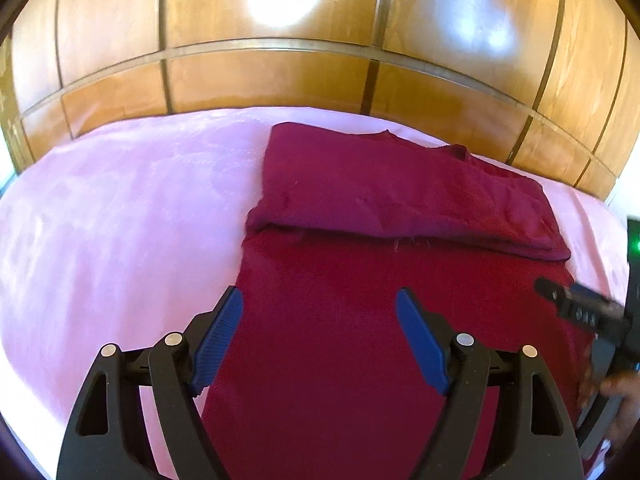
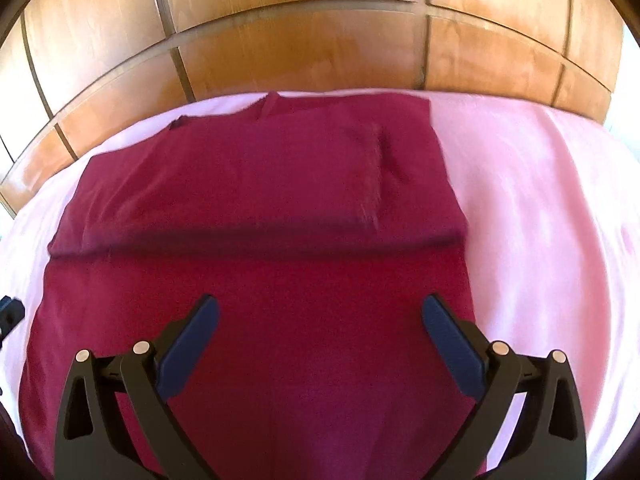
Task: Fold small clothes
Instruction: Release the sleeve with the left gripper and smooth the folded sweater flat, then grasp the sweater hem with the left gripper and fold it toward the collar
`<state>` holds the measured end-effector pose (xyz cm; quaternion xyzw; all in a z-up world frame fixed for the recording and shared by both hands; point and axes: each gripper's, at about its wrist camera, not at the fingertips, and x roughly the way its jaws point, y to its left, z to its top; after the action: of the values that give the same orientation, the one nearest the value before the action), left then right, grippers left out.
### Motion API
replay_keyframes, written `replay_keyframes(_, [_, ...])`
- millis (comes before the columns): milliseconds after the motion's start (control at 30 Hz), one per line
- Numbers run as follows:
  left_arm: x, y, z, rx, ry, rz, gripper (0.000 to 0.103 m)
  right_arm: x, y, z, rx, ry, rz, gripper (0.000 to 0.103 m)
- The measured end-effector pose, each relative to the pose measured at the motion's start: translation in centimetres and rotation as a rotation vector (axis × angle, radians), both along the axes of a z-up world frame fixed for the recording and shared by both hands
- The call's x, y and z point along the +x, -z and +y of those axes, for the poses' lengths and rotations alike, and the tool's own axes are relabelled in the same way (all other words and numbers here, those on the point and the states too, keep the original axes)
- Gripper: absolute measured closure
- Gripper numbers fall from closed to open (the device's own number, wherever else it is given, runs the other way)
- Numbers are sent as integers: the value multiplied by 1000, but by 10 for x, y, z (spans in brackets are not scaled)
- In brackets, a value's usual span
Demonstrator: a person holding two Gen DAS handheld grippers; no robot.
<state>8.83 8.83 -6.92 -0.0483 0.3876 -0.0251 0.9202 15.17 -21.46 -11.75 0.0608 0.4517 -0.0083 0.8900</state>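
With both tongs spread and pinching nothing, my left tongs (image 1: 319, 304) and right tongs (image 2: 320, 312) hover over the maroon garment (image 1: 360, 300), half folded on the pink bed sheet (image 1: 120, 220). Risk: grabbing only 1 layer would drag the fold (image 2: 260, 240) askew.

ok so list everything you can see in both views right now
dark red knit garment: one, maroon, flat on the sheet, far part folded over toward the near part
pink bed sheet: one, pale pink, under the garment
glossy wooden panelled wall: one, orange-brown, behind the bed
left gripper: one, black with blue pads, open over the garment's left side
right gripper: one, black with dark blue pads, open over the garment's right side
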Motion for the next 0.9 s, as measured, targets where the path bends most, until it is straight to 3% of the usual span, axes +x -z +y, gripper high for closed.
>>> replay_keyframes(267, [-31,1,7,8,-6,-11,25,-54,8,11,-43,-41,8,2])
replay_keyframes(533, [-54,10,19,6,-18,6,25,-75,7,15,-31,-34,11,2])
replay_keyframes(900, [-72,27,33,15,-34,58,25,-109,-8,-3,56,-29,25,2])
